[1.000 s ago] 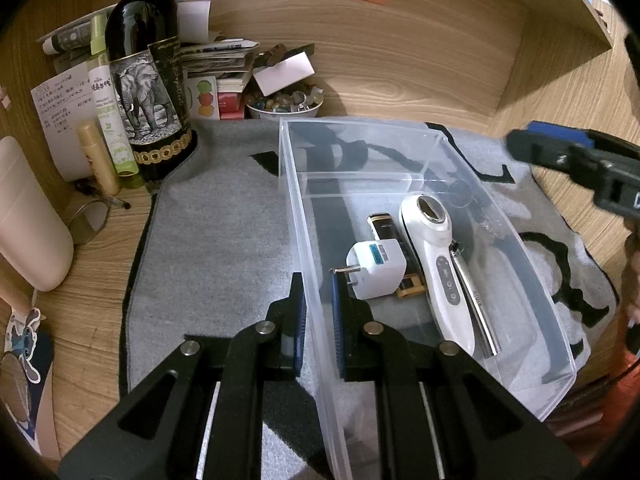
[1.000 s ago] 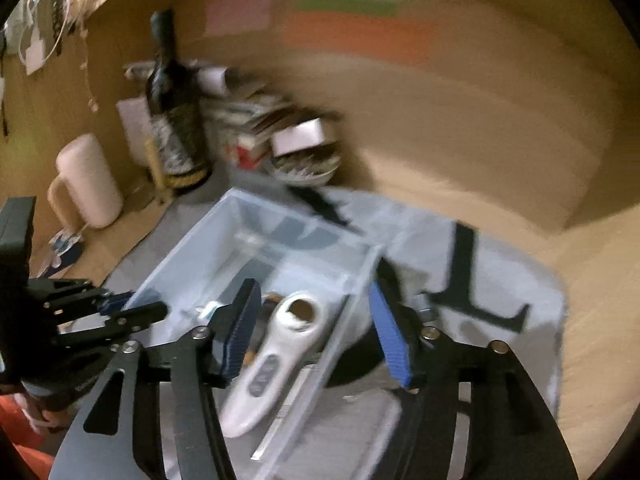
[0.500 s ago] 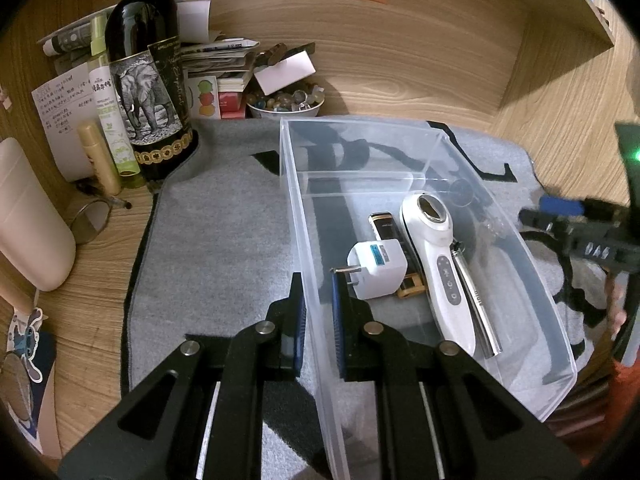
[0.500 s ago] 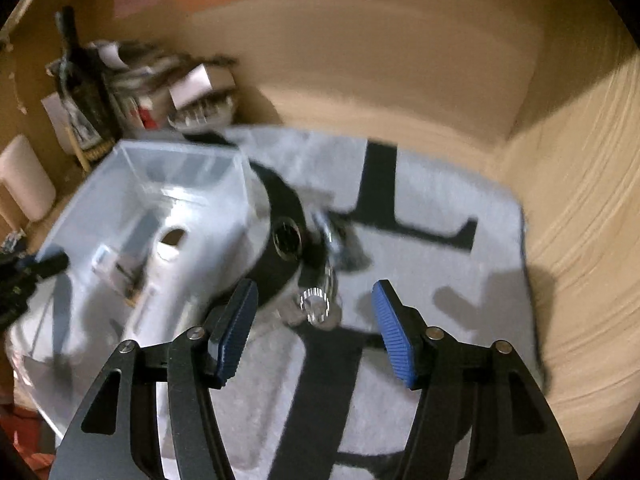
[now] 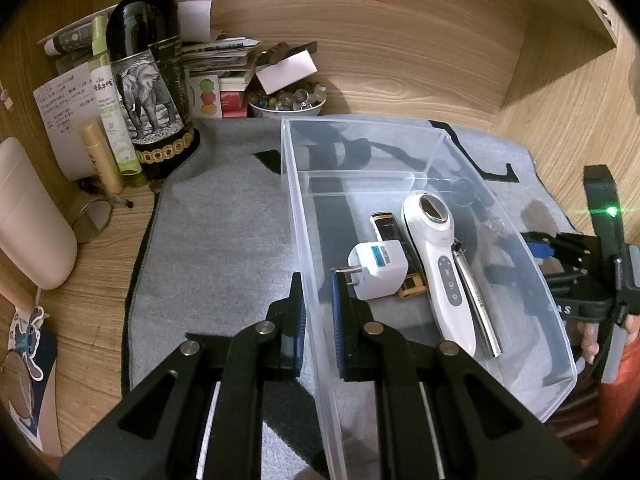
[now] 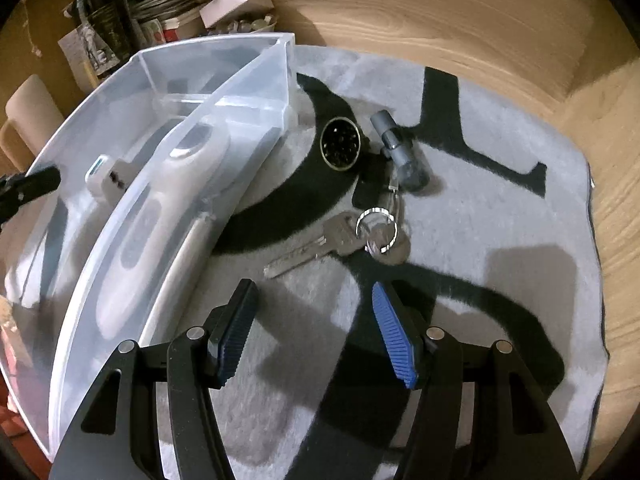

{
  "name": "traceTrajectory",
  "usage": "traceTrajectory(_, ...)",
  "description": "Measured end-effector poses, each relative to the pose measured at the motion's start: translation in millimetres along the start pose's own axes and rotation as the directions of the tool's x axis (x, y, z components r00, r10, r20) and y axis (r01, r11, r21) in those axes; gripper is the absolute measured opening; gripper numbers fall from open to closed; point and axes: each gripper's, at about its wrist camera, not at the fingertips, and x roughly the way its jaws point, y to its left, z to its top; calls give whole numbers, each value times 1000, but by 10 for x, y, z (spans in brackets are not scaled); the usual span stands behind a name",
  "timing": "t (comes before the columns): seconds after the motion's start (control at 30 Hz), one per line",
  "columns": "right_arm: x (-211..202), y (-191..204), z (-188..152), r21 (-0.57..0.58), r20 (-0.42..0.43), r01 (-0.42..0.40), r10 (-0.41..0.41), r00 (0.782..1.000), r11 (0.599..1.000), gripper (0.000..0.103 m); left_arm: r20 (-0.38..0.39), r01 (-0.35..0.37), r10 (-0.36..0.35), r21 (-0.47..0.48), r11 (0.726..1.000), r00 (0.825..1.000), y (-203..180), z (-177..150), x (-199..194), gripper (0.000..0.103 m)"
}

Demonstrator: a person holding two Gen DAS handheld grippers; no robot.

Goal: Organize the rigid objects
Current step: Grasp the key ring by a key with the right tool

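right gripper (image 6: 314, 334) has swung off the bin (image 6: 132, 216) and dropped over the key (image 6: 308, 250) on the mat, fingers wide and empty; left gripper (image 5: 316, 316) stays clamped on the bin wall.

A wooden desk (image 5: 420, 80) is covered across its middle by a grey mat with black markings (image 5: 224, 240). On the mat are set a clear plastic bin (image 5: 400, 128) at centre, and, in the right wrist view, a key on a ring (image 6: 320, 246) right of the bin. At upper left a wine bottle (image 5: 148, 80) is stood.
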Motion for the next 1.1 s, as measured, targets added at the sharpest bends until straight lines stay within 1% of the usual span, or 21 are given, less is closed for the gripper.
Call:
traceTrajectory(0.2,101,-21,138,-27,15,13,-12,1000,1000,57,0,0,0,0,1000,1000,6,-7,-5,12)
traceTrajectory(0.53,205,-36,302,-33,52,23,-21,998,999,56,0,0,0,-1,1000,1000,2,-5,-5,12)
traceTrajectory(0.6,201,-33,313,-34,62,27,-25,998,999,48,0,0,0,-3,1000,1000,2,-2,-1,12)
traceTrajectory(0.67,187,-36,319,-31,66,31,-29,997,999,29,0,-1,1,-1,1000,1000,3,-3,-3,12)
traceTrajectory(0.7,193,-52,329,-27,64,32,-30,997,999,26,0,-1,1,-2,1000,1000,3,-2,-1,12)
traceTrajectory(0.73,190,-64,328,-21,67,36,-34,997,999,21,0,-1,1,-1,1000,1000,4,-3,-1,12)
traceTrajectory(0.77,194,-76,329,-14,67,38,-37,997,999,19,0,0,0,-1,1000,1000,4,-3,-1,12)
traceTrajectory(0.9,177,-130,296,10,71,50,-51,996,999,18,0,-1,1,-1,1000,1000,1,-2,0,12)
traceTrajectory(0.97,160,-154,265,16,70,67,-68,995,998,10,0,-1,1,-1,1000,1000,4,-3,-2,12)
traceTrajectory(1.1,57,-190,165,39,77,78,-81,994,996,10,0,-1,1,-2,1000,1000,0,-3,0,12)
